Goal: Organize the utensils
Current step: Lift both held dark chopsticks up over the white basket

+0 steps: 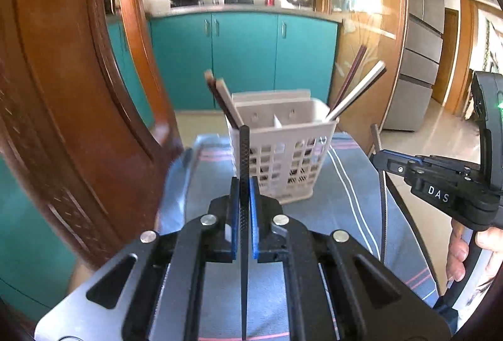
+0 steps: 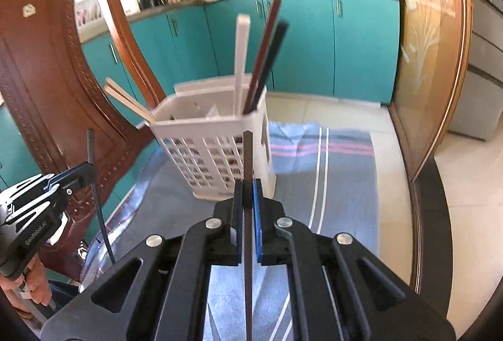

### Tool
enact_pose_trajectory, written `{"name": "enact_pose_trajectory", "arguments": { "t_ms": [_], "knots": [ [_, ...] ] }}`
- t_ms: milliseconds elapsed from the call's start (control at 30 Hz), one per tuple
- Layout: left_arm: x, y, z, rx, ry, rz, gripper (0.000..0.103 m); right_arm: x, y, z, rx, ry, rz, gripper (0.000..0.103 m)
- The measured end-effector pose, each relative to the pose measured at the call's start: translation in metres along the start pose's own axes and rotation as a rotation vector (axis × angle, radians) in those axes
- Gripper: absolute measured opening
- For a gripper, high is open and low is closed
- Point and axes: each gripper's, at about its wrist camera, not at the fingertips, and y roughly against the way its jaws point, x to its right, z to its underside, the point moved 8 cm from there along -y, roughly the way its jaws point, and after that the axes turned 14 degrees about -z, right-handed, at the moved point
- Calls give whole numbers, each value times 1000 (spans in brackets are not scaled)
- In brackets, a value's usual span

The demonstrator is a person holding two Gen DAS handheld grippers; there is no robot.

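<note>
A white slotted utensil basket (image 1: 279, 158) stands on a blue striped cloth (image 1: 345, 183); it also shows in the right wrist view (image 2: 217, 149). Several chopsticks lean in it: white and brown ones at its left (image 1: 223, 102), brown and silver ones at its right (image 1: 355, 89). My left gripper (image 1: 244, 193) is shut on a black textured chopstick (image 1: 244, 158), held upright just in front of the basket. My right gripper (image 2: 248, 193) is shut on a dark brown chopstick (image 2: 248, 164), also upright near the basket. Each gripper shows in the other's view, the right one (image 1: 382, 158) and the left one (image 2: 91, 172).
A carved wooden chair back (image 2: 56, 89) stands left of the basket. The round table's dark rim (image 2: 430, 215) curves on the right. Teal kitchen cabinets (image 1: 245, 58) and a stove with pots lie beyond. A fridge (image 1: 421, 58) is far right.
</note>
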Motion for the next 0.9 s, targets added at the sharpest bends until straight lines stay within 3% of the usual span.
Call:
{"name": "enact_pose_trajectory", "arguments": {
  "t_ms": [400,633,900],
  "knots": [
    [-10,57,-30,127,-2,-44,7,-26,44,-35,161,19,-75,7],
    [-13,83,-77,194,12,-10,7,-49,87,-95,299,17,-130,7],
    [-10,86,-127,256,17,4,7,-56,125,-156,447,21,-108,7]
  ]
}}
